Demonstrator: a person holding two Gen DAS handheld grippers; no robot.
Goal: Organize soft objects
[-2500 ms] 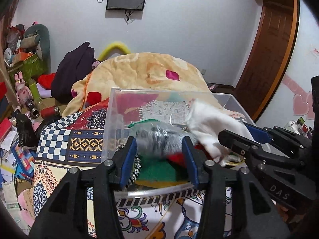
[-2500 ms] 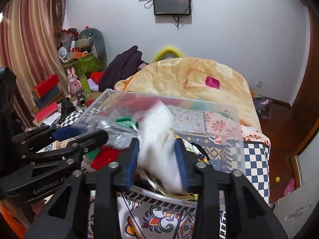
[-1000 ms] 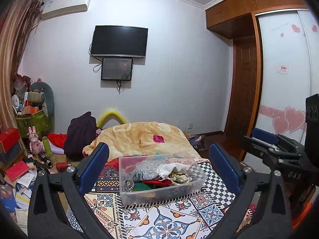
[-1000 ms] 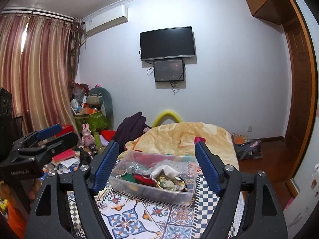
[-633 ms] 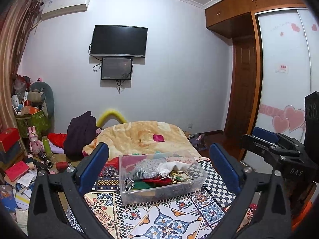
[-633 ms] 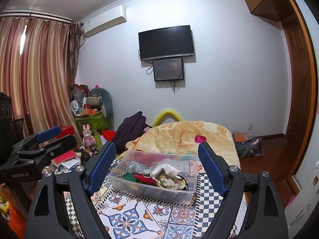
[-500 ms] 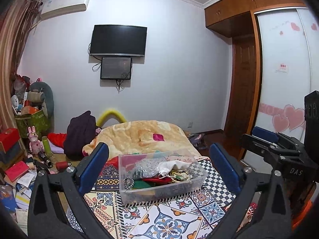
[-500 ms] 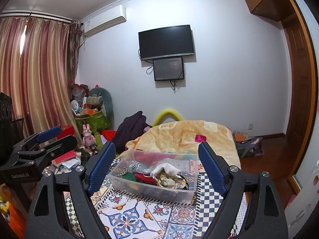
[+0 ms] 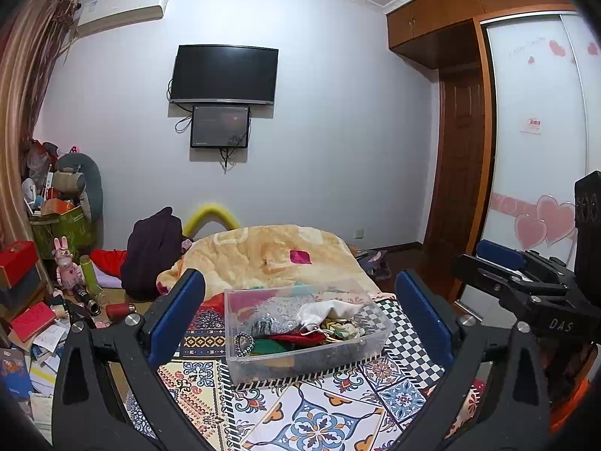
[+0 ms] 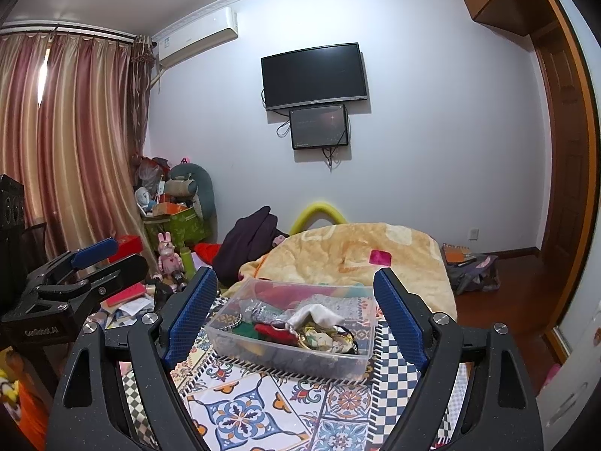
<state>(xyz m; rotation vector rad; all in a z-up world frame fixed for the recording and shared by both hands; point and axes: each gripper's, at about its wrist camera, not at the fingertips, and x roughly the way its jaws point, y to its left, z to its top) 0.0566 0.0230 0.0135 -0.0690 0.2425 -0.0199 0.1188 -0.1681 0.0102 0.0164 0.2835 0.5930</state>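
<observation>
A clear plastic bin (image 9: 263,370) stands on the patterned bedspread; it also shows in the right wrist view (image 10: 360,355). Inside lie a grey fuzzy cloth (image 9: 280,306), a white cloth (image 9: 323,310), red and green fabric (image 9: 289,339) and other small soft items. The white cloth (image 10: 313,315) and the grey cloth (image 10: 334,302) also show in the right wrist view. My left gripper (image 9: 298,319) is open and empty, held well back from the bin. My right gripper (image 10: 295,314) is open and empty, also held back. Each gripper appears at the edge of the other's view.
A peach blanket (image 9: 270,251) is heaped behind the bin. A dark garment (image 9: 150,255) and clutter of boxes, toys and books (image 9: 41,300) lie on the floor at left. A TV (image 9: 224,74) hangs on the far wall. A wardrobe (image 9: 533,158) stands at right.
Both grippers let go of the grey and white cloths into the bin, opened wide and pulled far back from it. Over the last second they have barely moved.
</observation>
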